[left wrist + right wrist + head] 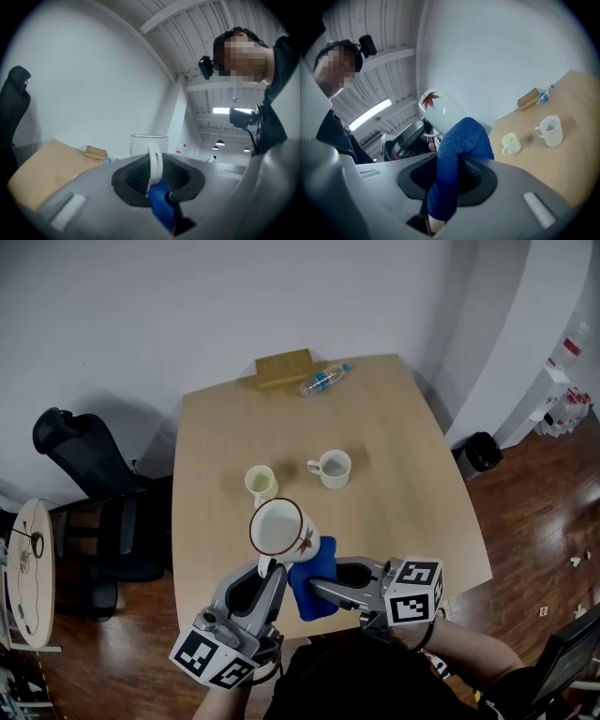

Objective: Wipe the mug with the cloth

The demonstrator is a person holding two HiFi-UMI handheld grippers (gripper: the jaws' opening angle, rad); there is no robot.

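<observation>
A white mug [277, 528] with a dark rim and a red leaf print is held up above the table's near edge. My left gripper [267, 570] is shut on its handle [154, 161], and the mug body [148, 144] rises just beyond the jaws. My right gripper [317, 588] is shut on a blue cloth [312, 578]. The cloth [457, 161] is pressed against the mug's outer side [440, 111] below the leaf print. A fold of that cloth [162, 202] also shows under the handle in the left gripper view.
On the wooden table [394, 446] stand a small cream cup [262, 483] and a white mug [331, 468]. At the far edge lie a wooden block [283, 367] and a plastic bottle [322, 380]. A black office chair [89, 474] stands to the left.
</observation>
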